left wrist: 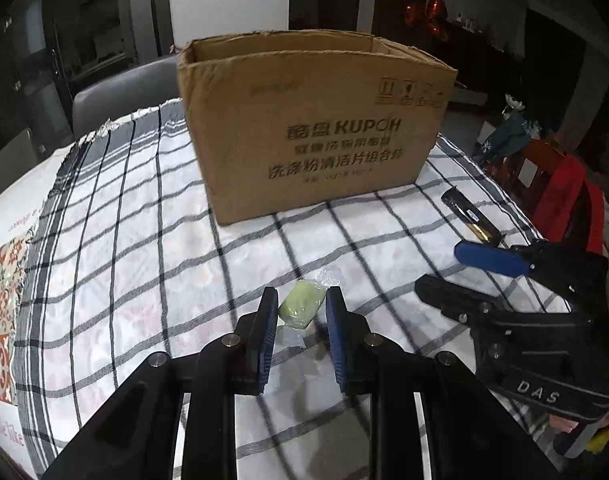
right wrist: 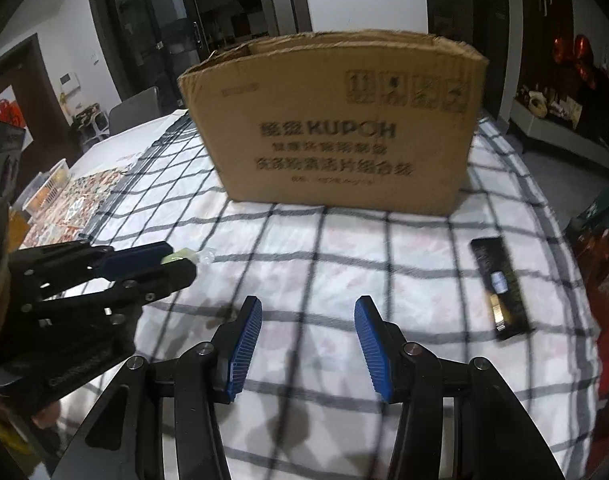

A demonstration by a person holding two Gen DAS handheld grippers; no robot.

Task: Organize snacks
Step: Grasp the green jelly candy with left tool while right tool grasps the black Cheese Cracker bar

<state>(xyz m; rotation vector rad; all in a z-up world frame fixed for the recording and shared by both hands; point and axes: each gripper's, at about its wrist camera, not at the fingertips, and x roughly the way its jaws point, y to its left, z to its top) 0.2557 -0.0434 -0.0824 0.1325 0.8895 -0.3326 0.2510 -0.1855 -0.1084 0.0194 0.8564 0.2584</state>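
**Left gripper straddling the green candy, box straight ahead**

So, going left to right. Far left of the table: patterned placemat (left wrist: pixel 4 280) and, in the right wrist view, a small plastic basket (right wrist: pixel 48 188), neither in play.

Next, your left gripper (left wrist: pixel 298 300). Its jaws are partly spread, one blue pad on each side of the pale green wrapped candy (left wrist: pixel 302 307), which sits on the checked tablecloth (left wrist: pixel 144 240). Pads look just beside the candy, and I can't tell if either is touching it yet. The candy lies right between the fingertips; its long axis runs roughly along the fingers, slightly angled, with clear wrapper twists poking out fore and aft. So the jaws would close across its short side, which looks good for a pinch.

Centre: the open cardboard box (left wrist: pixel 316 140) stands upright beyond the candy, directly ahead of the left gripper, likely the drop target.

Then your right gripper (right wrist: pixel 308 312): jaws wide apart, nothing between them, hovering over bare cloth.

Far right: the black snack bar (right wrist: pixel 500 288) lies flat near the table edge, long axis pointing roughly toward the box. It's off to the right of the right gripper, well apart from the left one, so the right hand is the nearer for it.
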